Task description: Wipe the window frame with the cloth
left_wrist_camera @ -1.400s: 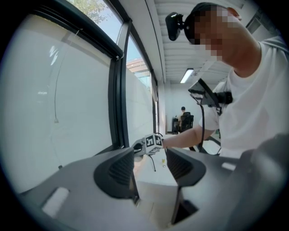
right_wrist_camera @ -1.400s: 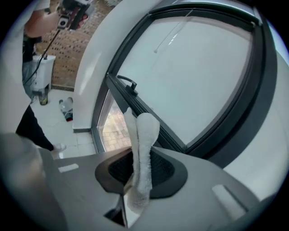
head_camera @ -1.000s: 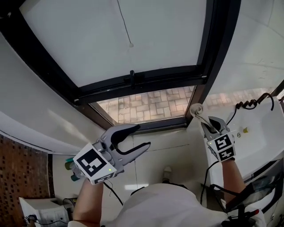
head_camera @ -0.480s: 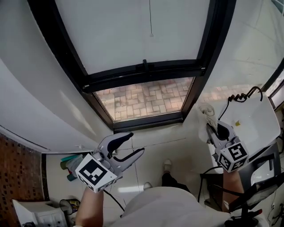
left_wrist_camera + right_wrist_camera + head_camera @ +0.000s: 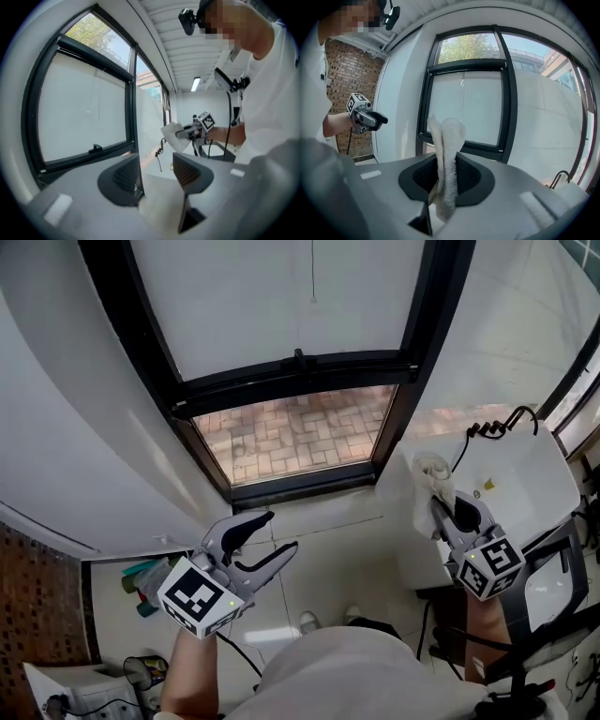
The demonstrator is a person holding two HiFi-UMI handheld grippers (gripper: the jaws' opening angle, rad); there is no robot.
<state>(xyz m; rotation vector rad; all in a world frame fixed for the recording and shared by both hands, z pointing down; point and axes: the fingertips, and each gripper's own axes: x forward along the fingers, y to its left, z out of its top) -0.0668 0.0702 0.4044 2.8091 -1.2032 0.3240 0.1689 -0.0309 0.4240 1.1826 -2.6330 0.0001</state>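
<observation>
now right gripper clamps cloth, seemingly off window frame.

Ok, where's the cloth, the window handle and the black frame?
cloth [image 5: 449, 150]: right gripper view, the middle of its upright fold.
window handle [image 5: 300, 359]: head view, its knob on the crossbar.
window frame [image 5: 439, 296]: head view, the right upright bar.

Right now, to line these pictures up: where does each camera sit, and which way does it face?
Head view: on the person's head, looking down at the window frame, both forearms, the open left tongs and the right tongs shut on the cloth.
Left gripper view: on the left tongs, facing along the window frame toward the right tongs and person's torso.
Right gripper view: on the right tongs, facing the window frame; left forearm shows.
Shared: each gripper view shows the other tongs.
</observation>
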